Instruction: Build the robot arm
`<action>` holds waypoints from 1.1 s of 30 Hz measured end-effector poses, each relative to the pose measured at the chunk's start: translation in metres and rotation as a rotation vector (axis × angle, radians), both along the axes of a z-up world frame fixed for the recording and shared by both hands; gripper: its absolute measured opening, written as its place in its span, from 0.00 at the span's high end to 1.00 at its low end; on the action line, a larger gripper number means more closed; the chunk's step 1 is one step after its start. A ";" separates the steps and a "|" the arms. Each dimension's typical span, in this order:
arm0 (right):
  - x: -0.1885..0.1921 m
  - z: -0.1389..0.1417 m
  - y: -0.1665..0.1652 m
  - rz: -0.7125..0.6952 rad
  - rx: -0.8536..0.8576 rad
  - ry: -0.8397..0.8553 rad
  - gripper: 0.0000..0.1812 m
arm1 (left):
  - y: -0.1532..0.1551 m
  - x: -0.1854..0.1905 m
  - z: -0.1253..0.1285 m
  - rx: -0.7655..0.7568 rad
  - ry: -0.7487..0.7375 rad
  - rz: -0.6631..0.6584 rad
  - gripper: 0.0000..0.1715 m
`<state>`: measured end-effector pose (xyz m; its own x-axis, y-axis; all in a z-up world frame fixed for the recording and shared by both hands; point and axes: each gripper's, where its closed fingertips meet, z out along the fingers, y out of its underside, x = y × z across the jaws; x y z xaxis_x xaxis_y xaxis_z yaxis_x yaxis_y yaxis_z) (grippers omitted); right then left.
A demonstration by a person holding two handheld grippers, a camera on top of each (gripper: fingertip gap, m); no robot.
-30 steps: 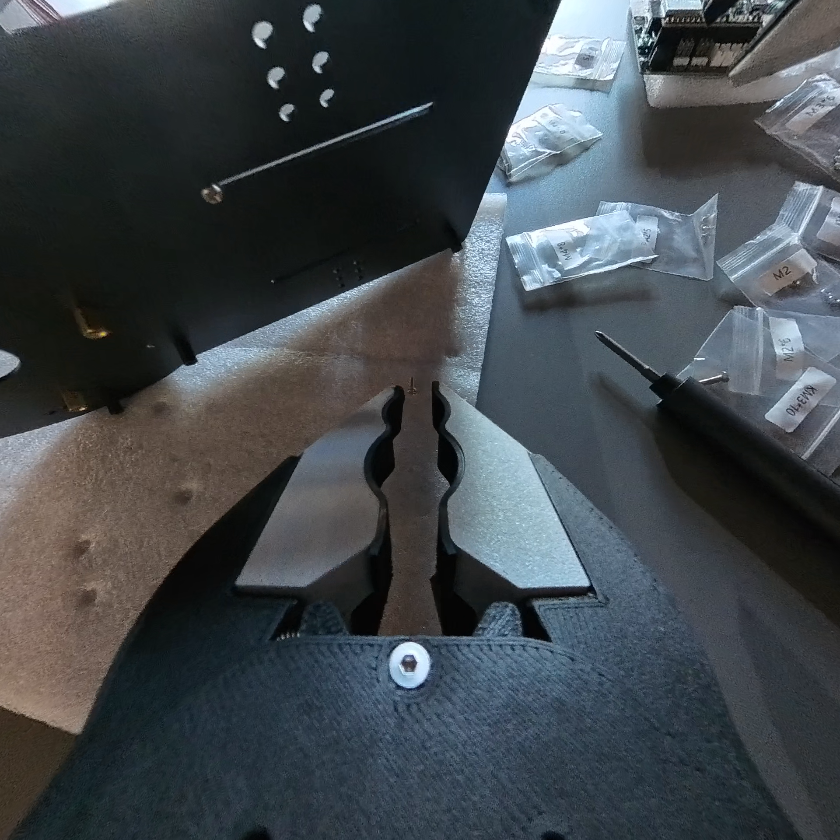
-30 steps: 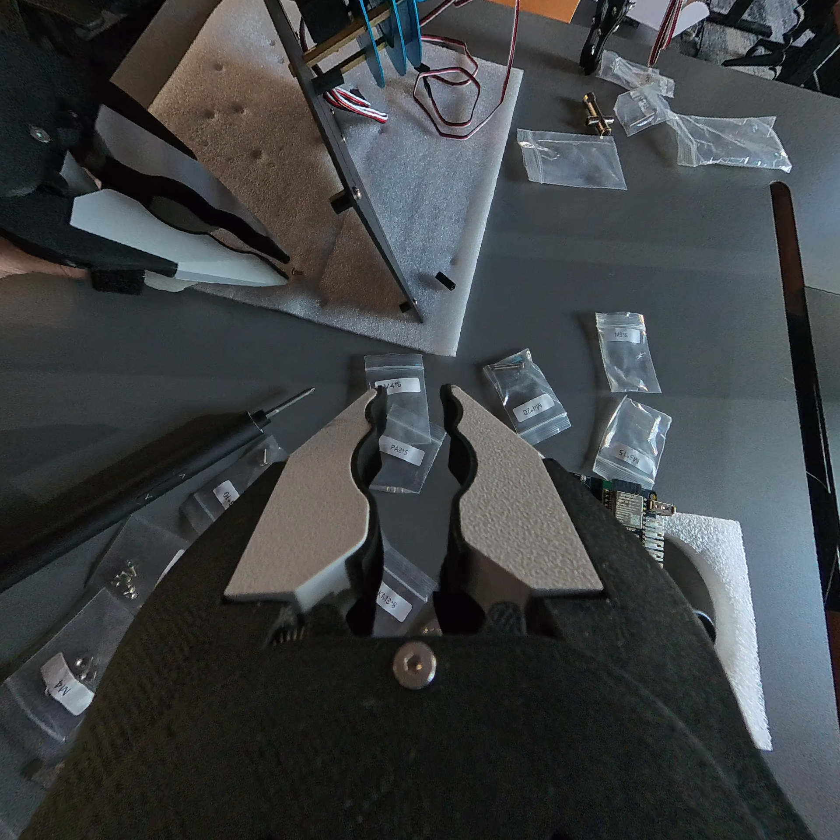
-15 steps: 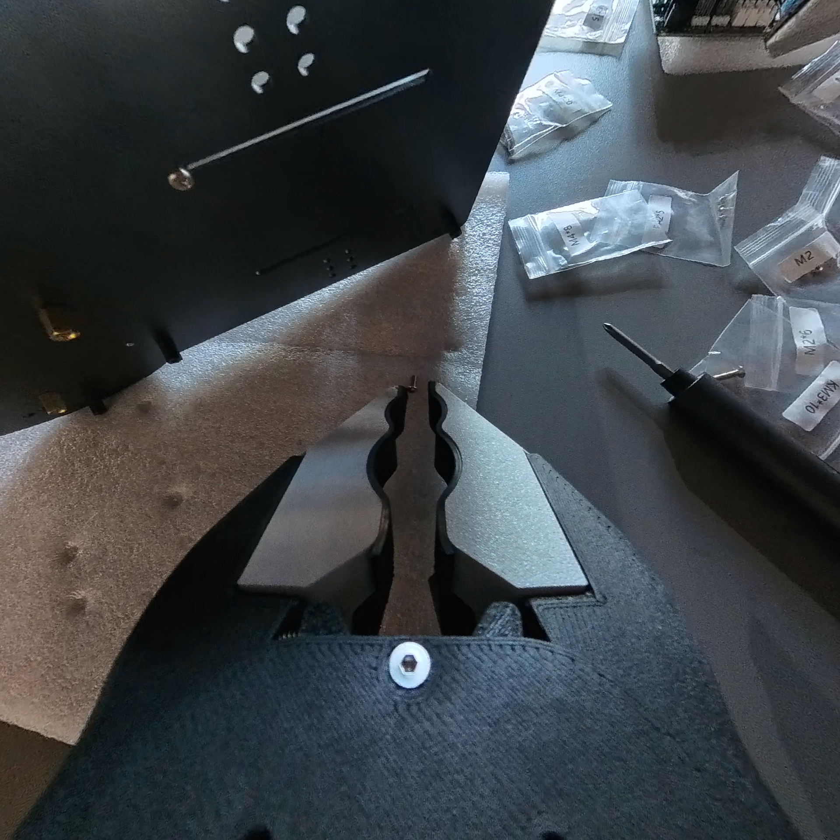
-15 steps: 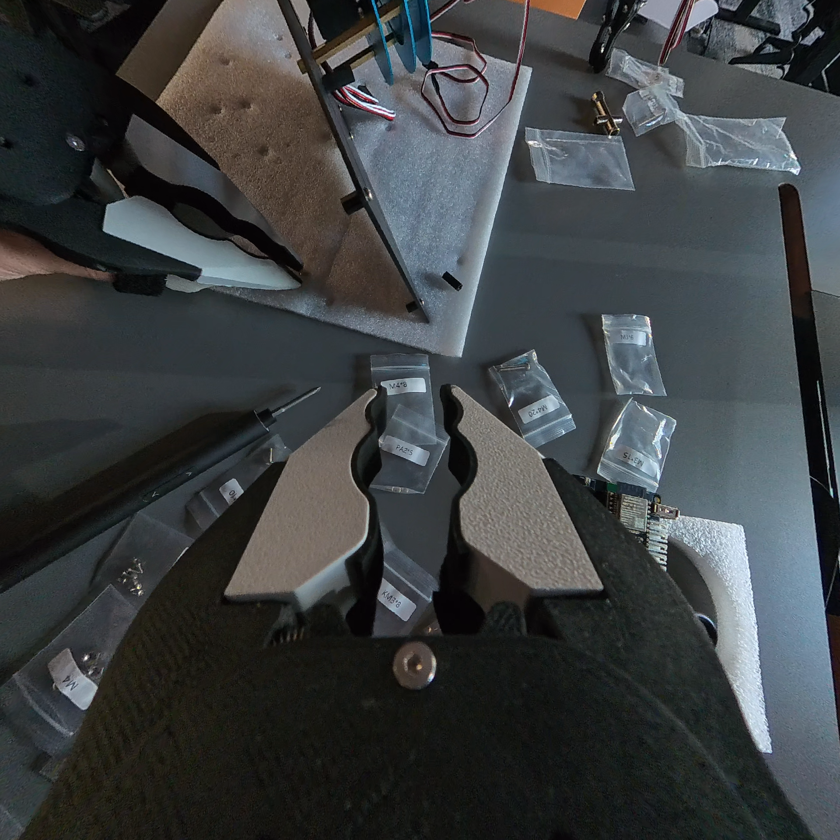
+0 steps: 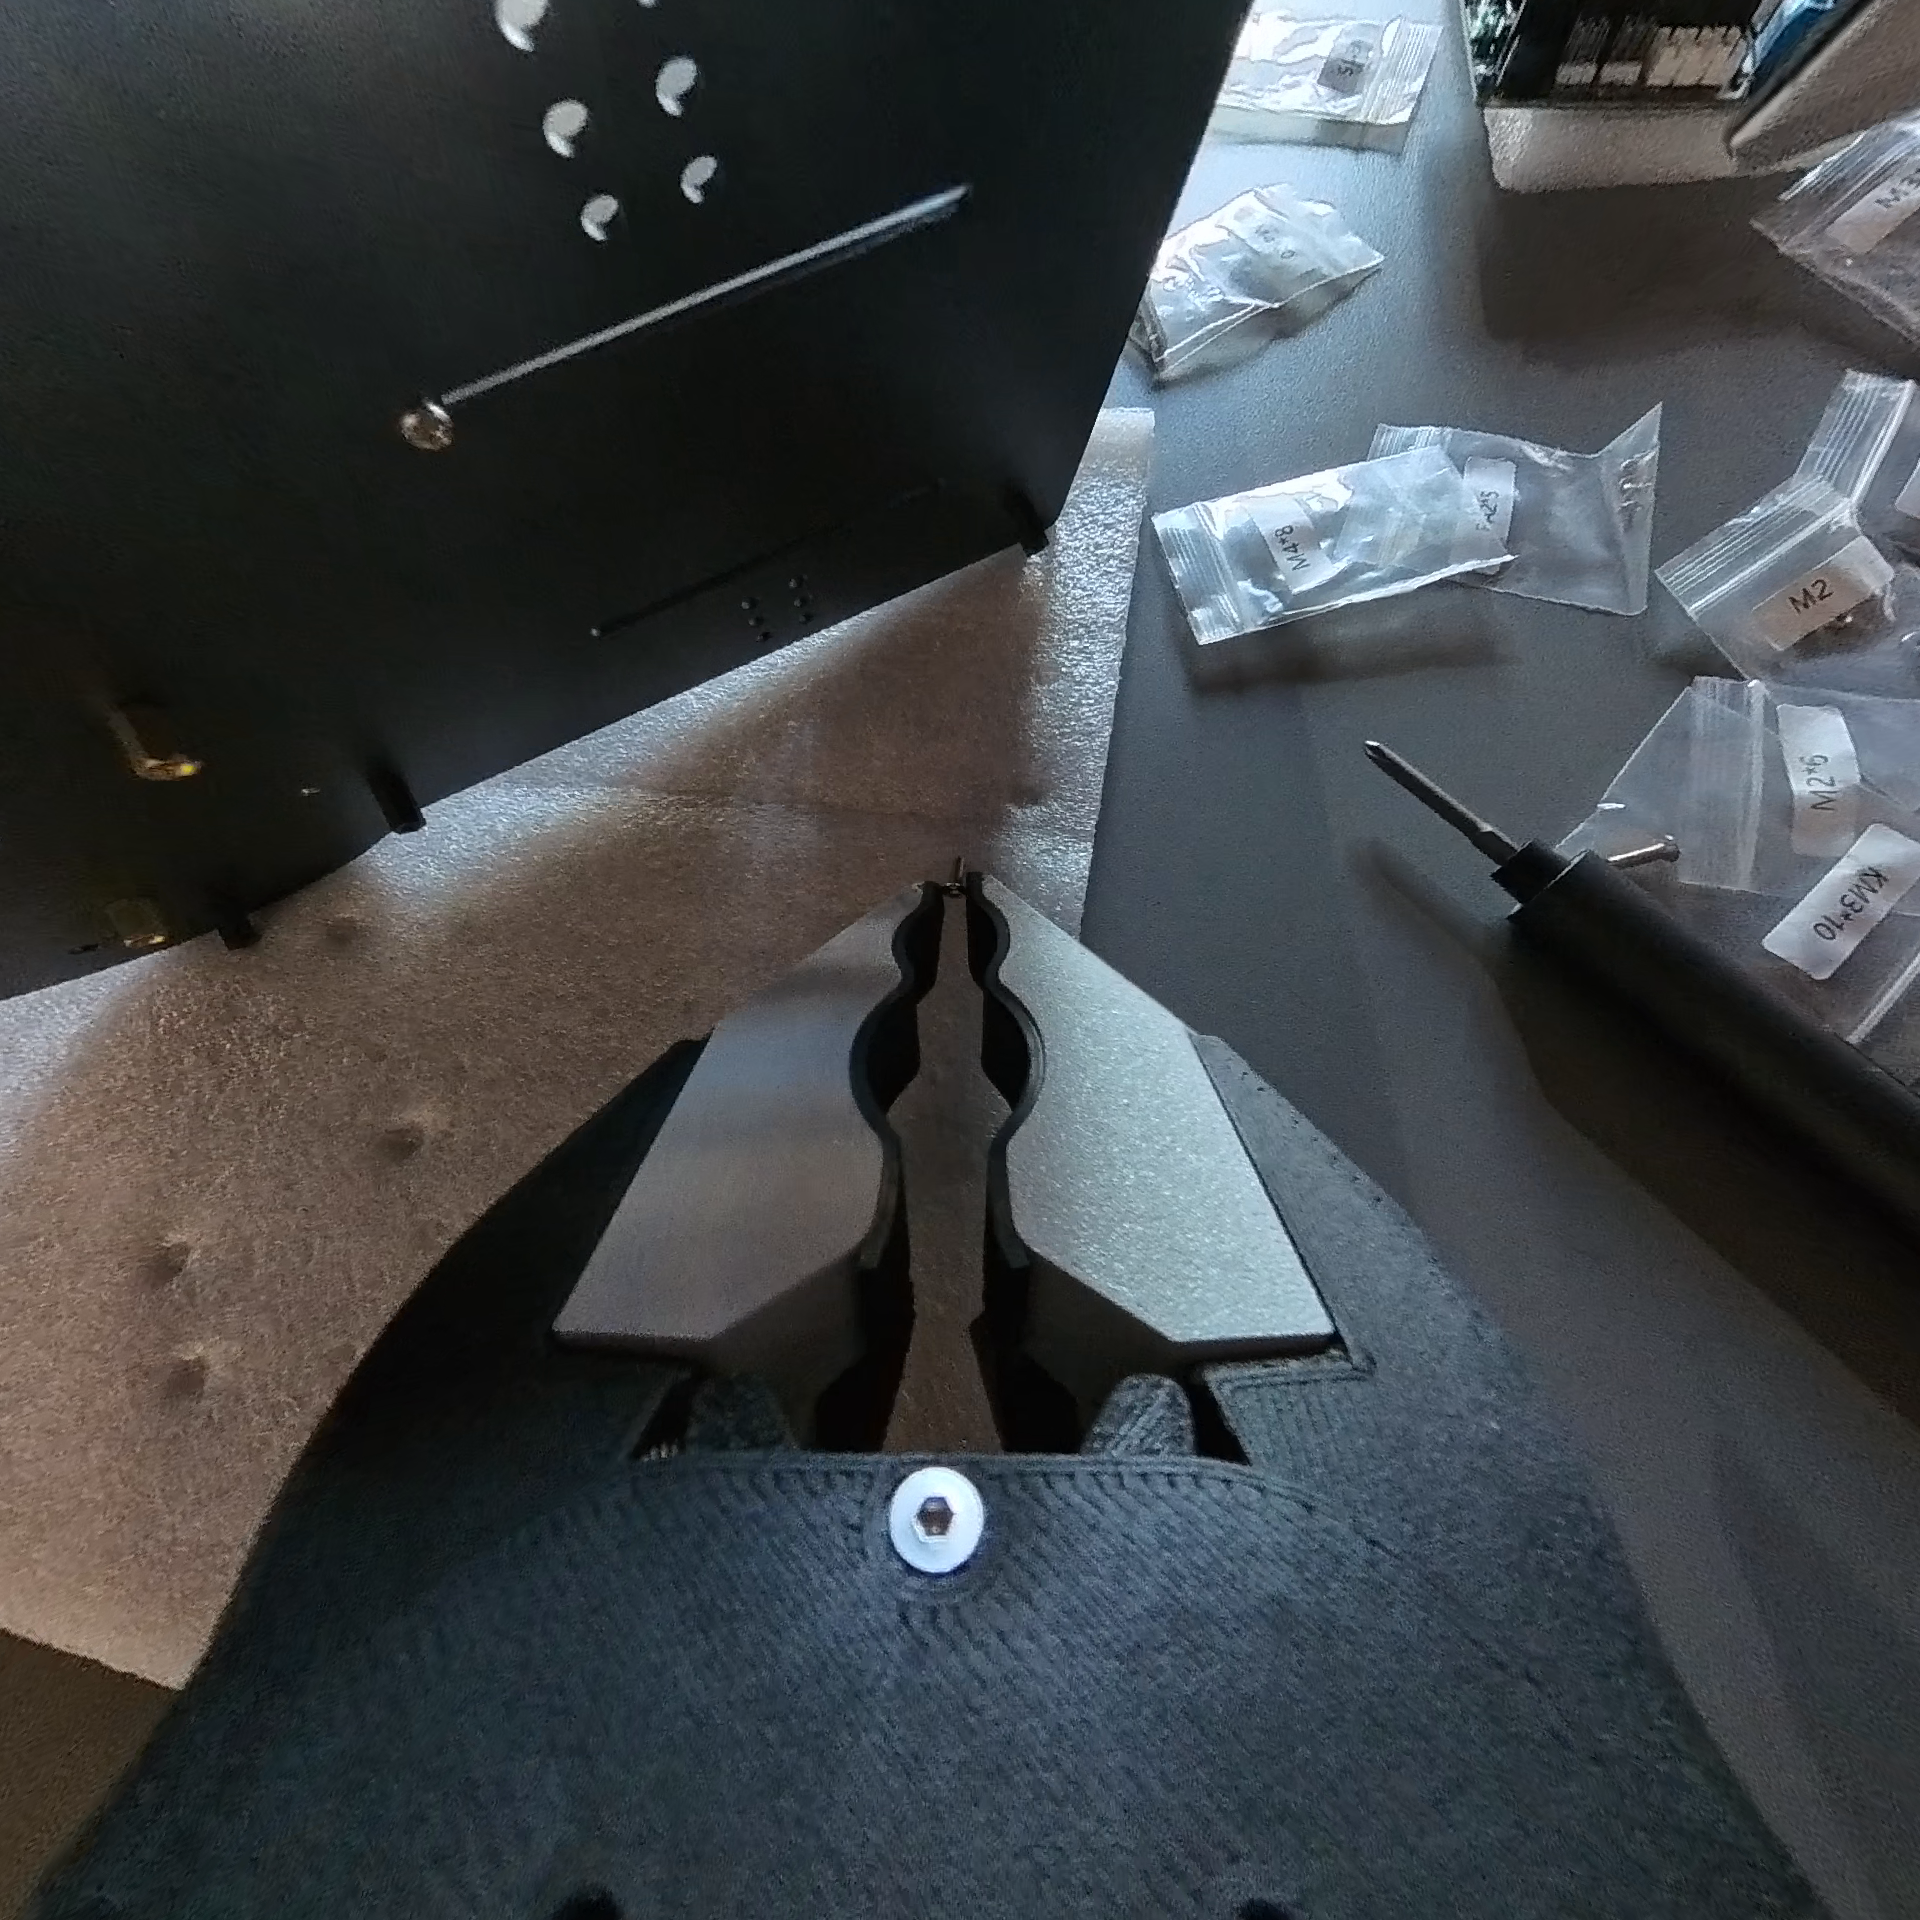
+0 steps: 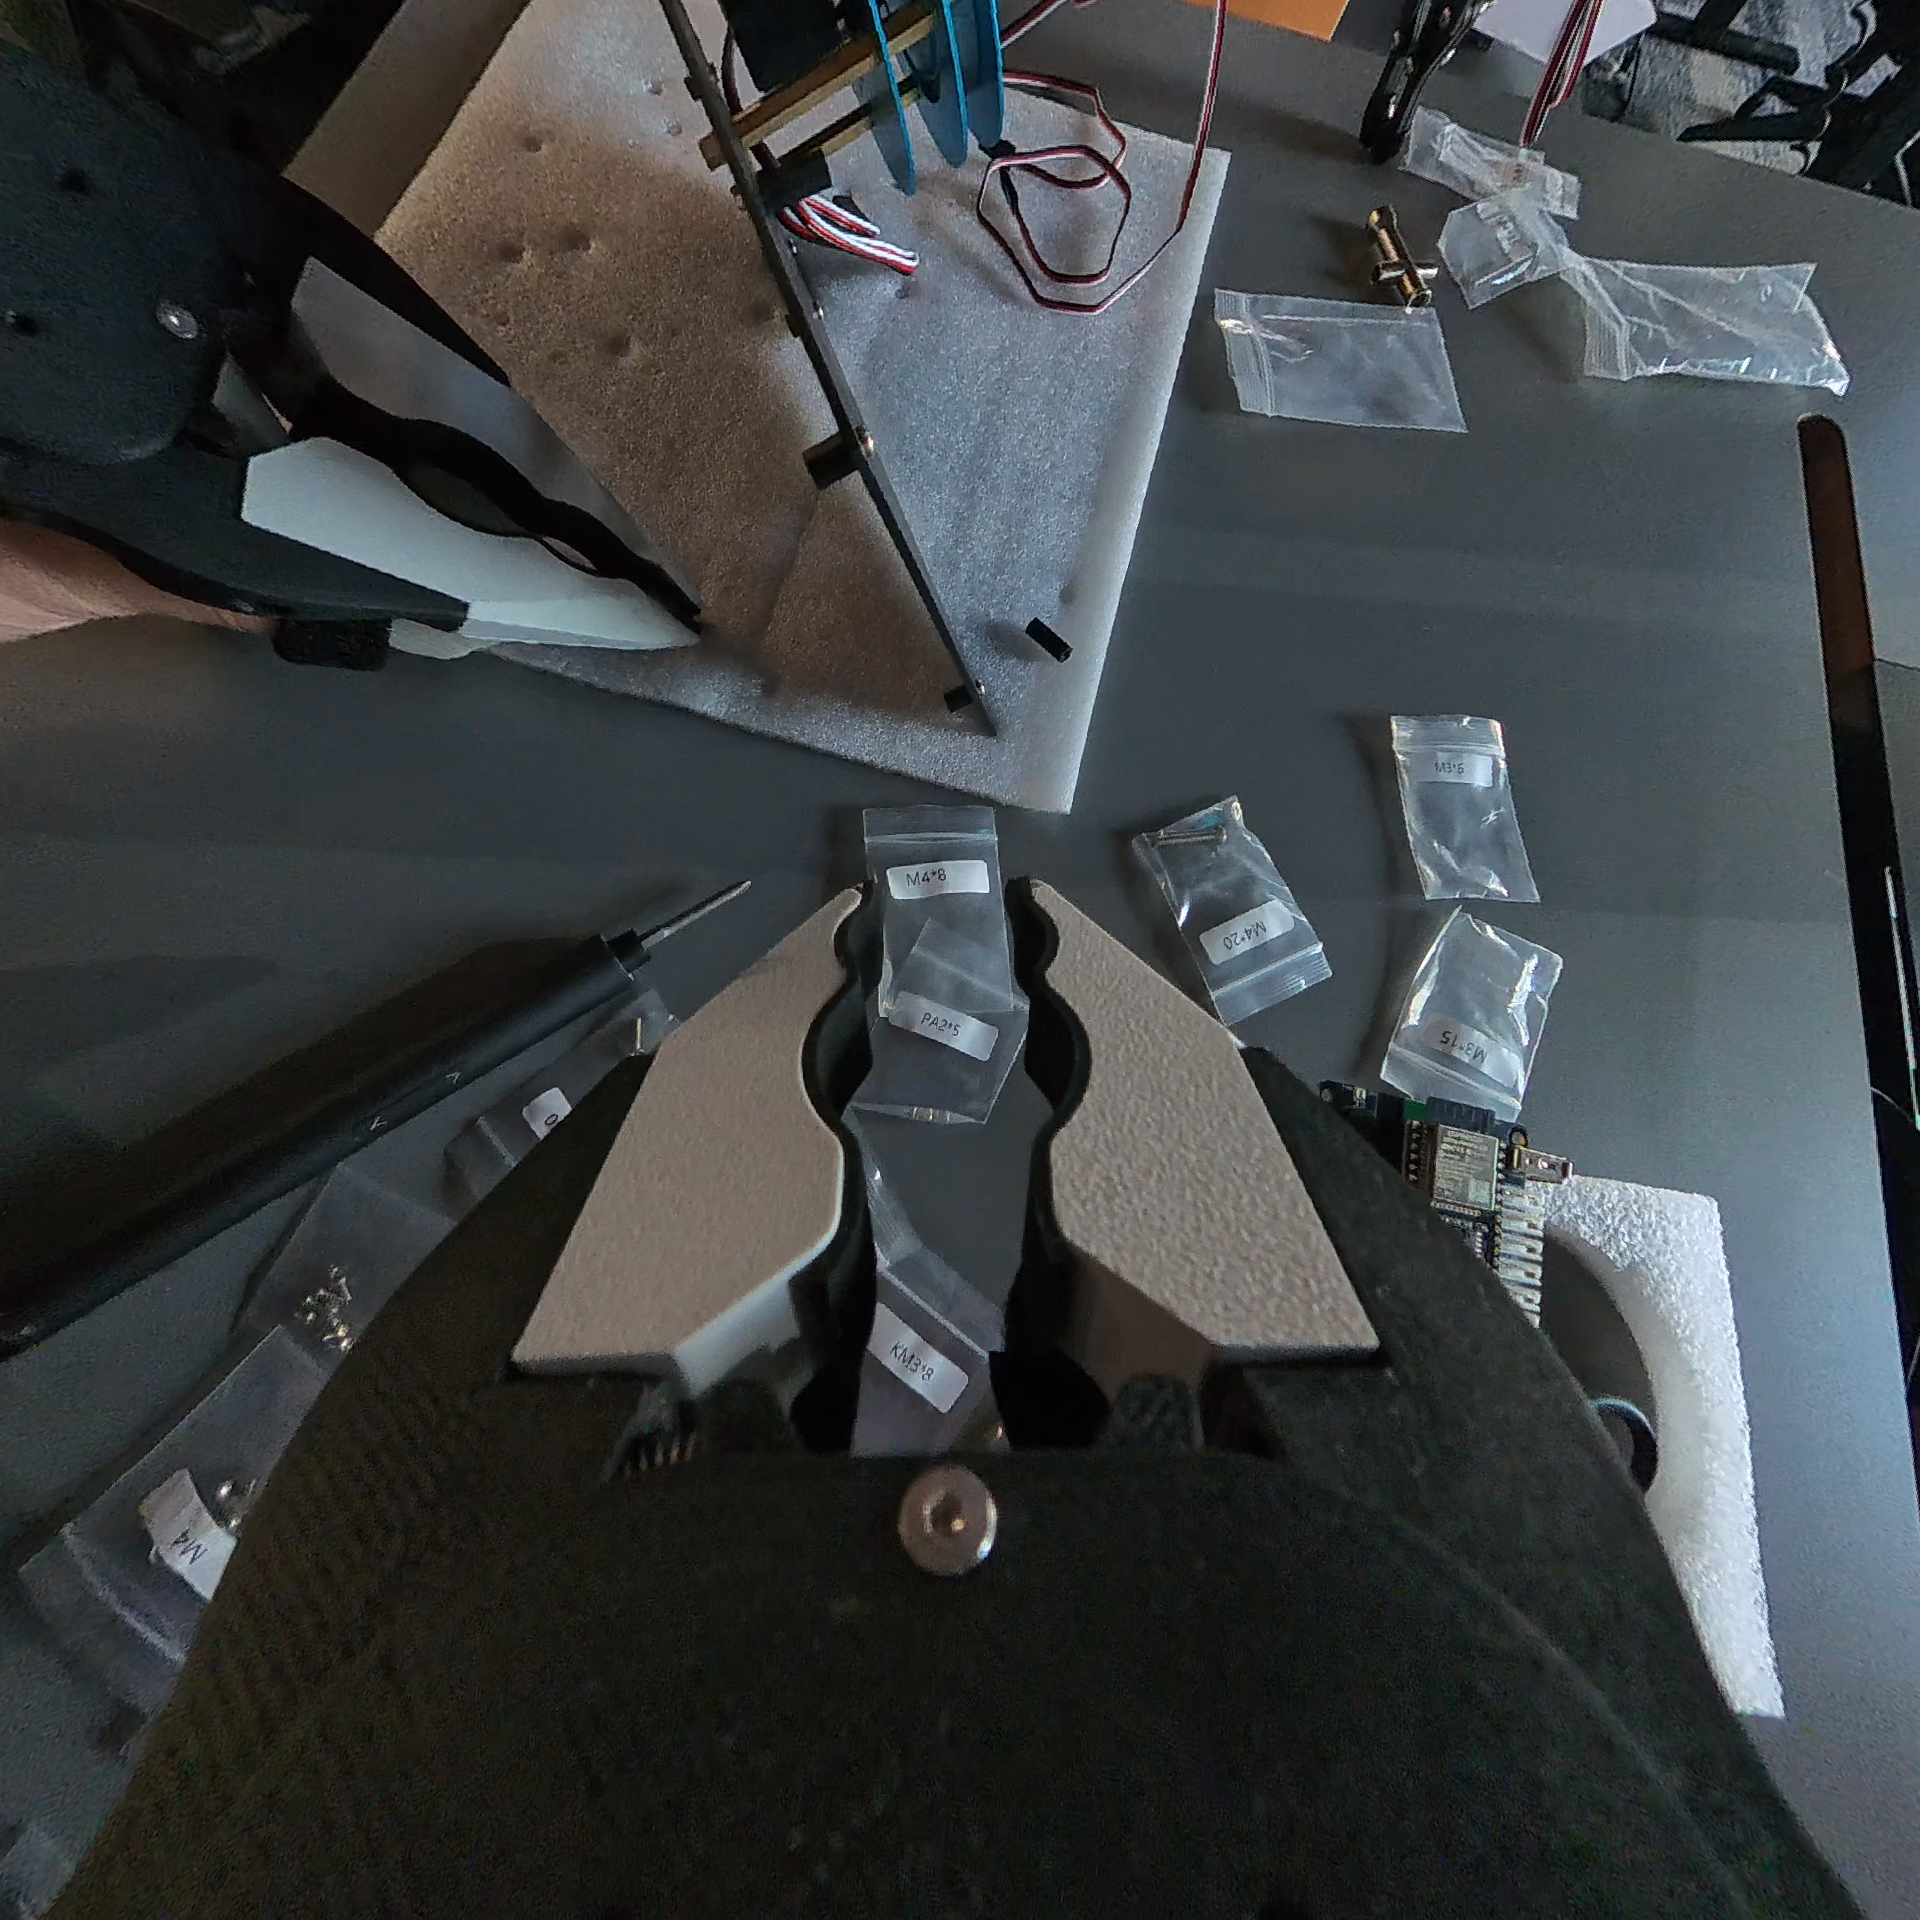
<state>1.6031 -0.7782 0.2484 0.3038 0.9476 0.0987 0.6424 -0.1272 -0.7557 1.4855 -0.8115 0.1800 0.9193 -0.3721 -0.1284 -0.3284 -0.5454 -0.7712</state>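
Note:
My left gripper (image 5: 948, 885) has its tips pinched on a tiny dark screw (image 5: 957, 871) just above the white foam sheet (image 5: 520, 987). A black perforated plate (image 5: 520, 416) stands tilted on the foam right behind it. From the right wrist view the left gripper (image 6: 681, 623) touches the foam (image 6: 1018, 468) beside the plate's edge (image 6: 862, 447). My right gripper (image 6: 935, 885) is open and empty, and hovers over small labelled plastic bags (image 6: 935, 883) on the dark table.
A black screwdriver (image 5: 1662, 935) (image 6: 416, 1070) lies on the table between the grippers. Several bags of hardware (image 5: 1330, 540) (image 6: 1236, 914) are scattered around. A circuit board (image 6: 1455, 1153) sits on a white foam block (image 6: 1683, 1351). Servo wires (image 6: 1049, 208) trail behind the plate. Left tips to right tips: about 15 cm.
My left gripper's fingers have closed from a small gap onto the tiny screw. The right gripper has drifted slightly and stayed open.

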 end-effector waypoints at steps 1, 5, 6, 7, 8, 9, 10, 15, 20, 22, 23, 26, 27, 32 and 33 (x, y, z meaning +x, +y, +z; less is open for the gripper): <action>0.001 0.000 0.000 -0.001 0.001 0.001 0.87 | 0.000 0.001 0.002 -0.001 -0.017 0.004 0.99; 0.002 0.002 0.000 -0.005 0.002 0.008 0.87 | 0.003 0.009 0.018 0.001 -0.141 0.045 0.98; 0.002 0.003 0.000 -0.006 0.001 0.010 0.87 | 0.006 0.011 0.023 0.011 -0.198 0.073 0.98; 0.002 0.004 0.000 -0.007 0.001 0.013 0.87 | 0.010 0.015 0.028 0.020 -0.276 0.106 0.98; 0.002 0.004 0.001 -0.009 0.001 0.016 0.87 | 0.015 0.017 0.030 0.018 -0.368 0.145 0.99; 0.002 0.006 0.001 -0.010 0.001 0.020 0.87 | 0.019 0.019 0.028 -0.003 -0.458 0.180 0.99; 0.002 0.007 0.001 -0.010 0.003 0.024 0.87 | 0.023 0.022 0.026 -0.028 -0.536 0.199 0.99; 0.002 0.010 -0.003 -0.001 0.012 0.032 0.87 | 0.041 0.018 0.026 -0.039 -0.730 0.304 0.99; 0.009 0.007 -0.003 -0.009 0.010 0.025 0.87 | 0.050 0.021 0.022 -0.091 -1.003 0.358 0.99; 0.012 0.007 -0.002 -0.014 0.008 0.024 0.87 | 0.051 0.022 0.018 -0.110 -1.081 0.378 0.99; 0.014 0.007 -0.001 -0.016 0.011 0.022 0.87 | 0.052 0.021 0.018 -0.101 -1.092 0.384 0.99; 0.018 0.007 0.000 -0.022 0.009 0.020 0.87 | 0.054 0.019 0.024 -0.045 -1.097 0.378 0.99; 0.019 0.006 0.001 -0.023 0.009 0.020 0.87 | 0.054 0.018 0.025 -0.036 -1.115 0.381 0.99; 0.020 0.005 0.003 -0.030 0.006 0.024 0.87 | 0.056 0.020 0.024 -0.043 -1.165 0.378 1.00; 0.020 0.005 0.003 -0.032 0.004 0.026 0.87 | 0.056 0.021 0.024 -0.048 -1.157 0.372 1.00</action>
